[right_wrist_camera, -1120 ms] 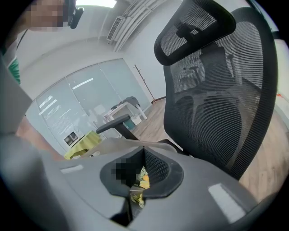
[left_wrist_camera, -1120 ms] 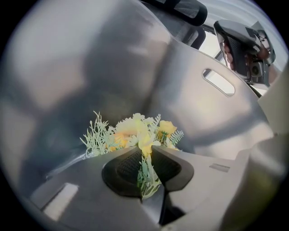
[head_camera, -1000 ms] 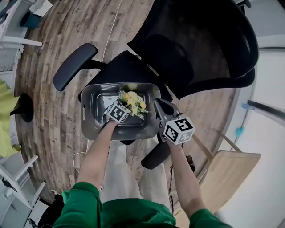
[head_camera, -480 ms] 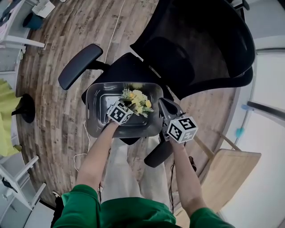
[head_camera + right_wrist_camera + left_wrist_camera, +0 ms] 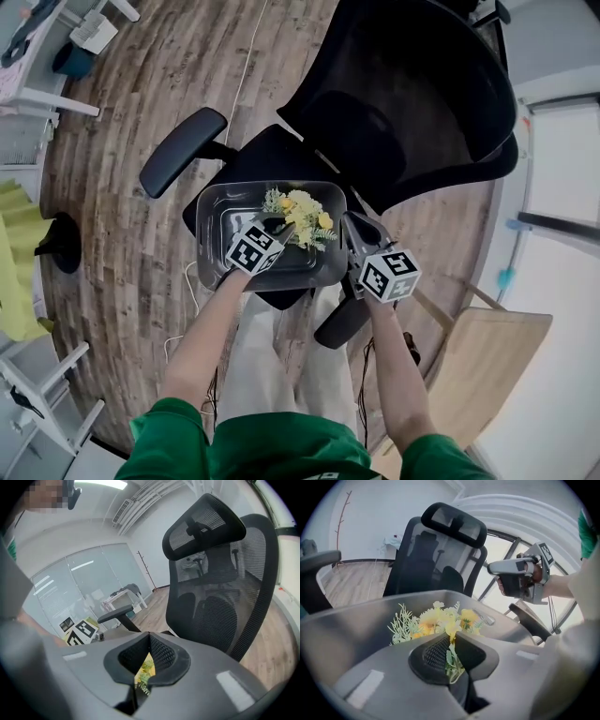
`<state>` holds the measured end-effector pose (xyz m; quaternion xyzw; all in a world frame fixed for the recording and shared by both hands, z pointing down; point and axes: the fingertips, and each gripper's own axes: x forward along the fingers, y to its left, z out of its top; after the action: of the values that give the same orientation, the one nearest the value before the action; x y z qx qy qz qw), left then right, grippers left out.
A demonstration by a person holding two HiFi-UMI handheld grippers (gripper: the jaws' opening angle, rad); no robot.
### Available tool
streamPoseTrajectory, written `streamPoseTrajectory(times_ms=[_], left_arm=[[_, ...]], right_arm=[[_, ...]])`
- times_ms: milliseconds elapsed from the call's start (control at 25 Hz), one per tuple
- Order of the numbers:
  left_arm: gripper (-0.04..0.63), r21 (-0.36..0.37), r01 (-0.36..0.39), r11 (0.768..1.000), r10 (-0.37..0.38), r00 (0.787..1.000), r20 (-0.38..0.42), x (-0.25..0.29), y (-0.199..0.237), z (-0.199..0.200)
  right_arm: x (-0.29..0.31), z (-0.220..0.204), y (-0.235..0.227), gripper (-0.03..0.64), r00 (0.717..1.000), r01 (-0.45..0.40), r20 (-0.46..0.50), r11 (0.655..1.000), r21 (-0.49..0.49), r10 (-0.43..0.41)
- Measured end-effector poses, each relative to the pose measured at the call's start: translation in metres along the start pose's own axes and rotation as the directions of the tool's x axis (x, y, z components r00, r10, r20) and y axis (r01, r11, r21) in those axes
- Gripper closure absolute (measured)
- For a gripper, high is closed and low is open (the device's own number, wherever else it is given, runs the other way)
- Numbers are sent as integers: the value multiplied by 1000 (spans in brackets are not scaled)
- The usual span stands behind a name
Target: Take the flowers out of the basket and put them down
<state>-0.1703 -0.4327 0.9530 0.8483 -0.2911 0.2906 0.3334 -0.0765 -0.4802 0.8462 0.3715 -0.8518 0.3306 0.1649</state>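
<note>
Left gripper view: I find the left gripper (image 5: 452,639), jaws just closed, pinching the flowers (image 5: 436,620) at their near end, long axis pointing ahead over the basket (image 5: 351,623); right gripper (image 5: 492,567) alongside, jaws together, empty.

The basket (image 5: 217,211) sits on the seat of the chair (image 5: 403,103), with the backrest behind it and one armrest (image 5: 183,150) to its left. The flowers (image 5: 302,214) are over the basket's right half, perhaps clear of its floor. Their stems are between the jaws of the left gripper (image 5: 279,228), near the basket's front rim. The right gripper (image 5: 352,223) is just beside the right rim. A wooden table (image 5: 492,366) lies well apart, at the near right.
</note>
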Motion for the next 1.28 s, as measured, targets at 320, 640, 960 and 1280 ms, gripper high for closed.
streamPoseTrajectory(times_ms=[320, 640, 960, 1280], left_arm=[[541, 59, 13, 998, -21, 991, 132, -78, -27, 69], [541, 107, -42, 993, 3, 940, 340, -168, -16, 192], [541, 108, -83, 991, 13, 845, 534, -269, -22, 299], [541, 147, -131, 980, 8, 773, 635, -362, -26, 351]], right_arm=[[-32, 44, 17, 611, 999, 48, 29, 998, -51, -46], [-55, 147, 46, 611, 985, 97, 153, 987, -128, -77], [-91, 251, 105, 611, 954, 112, 294, 976, -187, -53], [-110, 313, 185, 611, 930, 104, 367, 941, -321, 22]])
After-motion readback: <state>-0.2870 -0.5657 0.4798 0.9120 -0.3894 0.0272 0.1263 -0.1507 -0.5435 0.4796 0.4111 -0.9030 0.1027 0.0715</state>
